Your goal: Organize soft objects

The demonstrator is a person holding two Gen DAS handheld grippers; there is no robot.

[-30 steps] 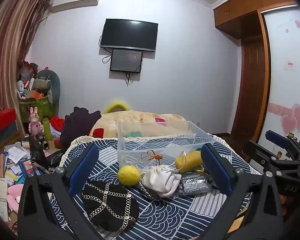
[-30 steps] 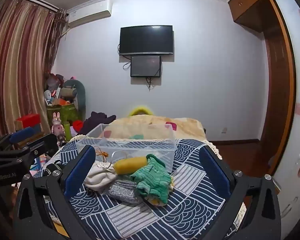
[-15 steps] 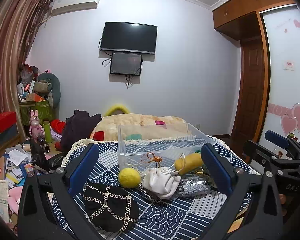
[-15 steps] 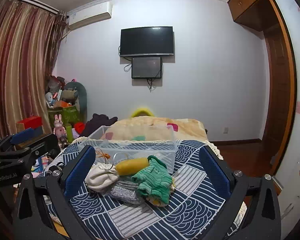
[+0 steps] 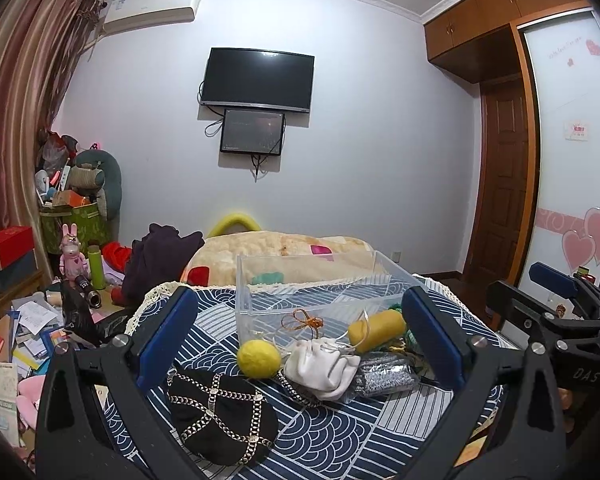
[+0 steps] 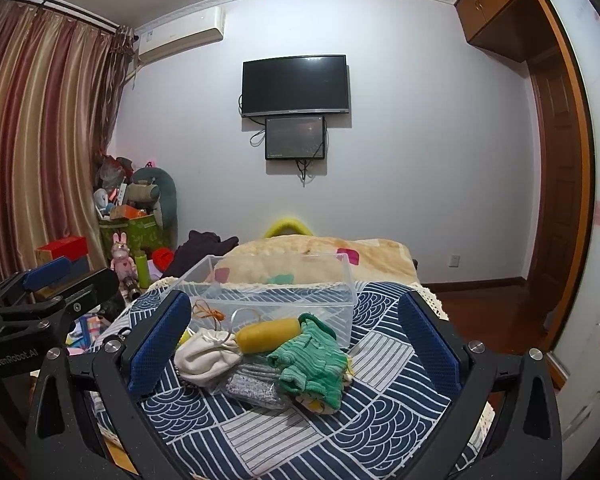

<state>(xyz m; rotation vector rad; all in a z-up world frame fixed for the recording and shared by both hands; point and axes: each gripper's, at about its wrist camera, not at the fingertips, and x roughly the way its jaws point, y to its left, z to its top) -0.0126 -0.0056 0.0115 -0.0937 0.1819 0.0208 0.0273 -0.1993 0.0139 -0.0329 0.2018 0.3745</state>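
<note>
Soft things lie in a pile on the blue patterned tablecloth in front of a clear plastic bin: a yellow ball, a white drawstring pouch, a yellow roll, a silver glitter pouch and a black chain-trimmed bag. The right wrist view also shows a green knitted piece, the pouch, the roll and the bin. My left gripper is open and empty above the pile. My right gripper is open and empty, further back.
A bed with a beige blanket lies behind the table. Clutter, boxes and toys fill the floor at left. A wooden door and a wardrobe stand at right. A TV hangs on the far wall.
Both grippers have tilted or risen slightly, so the table items sit a little lower in view. Both stay open; nothing on the table has moved.
</note>
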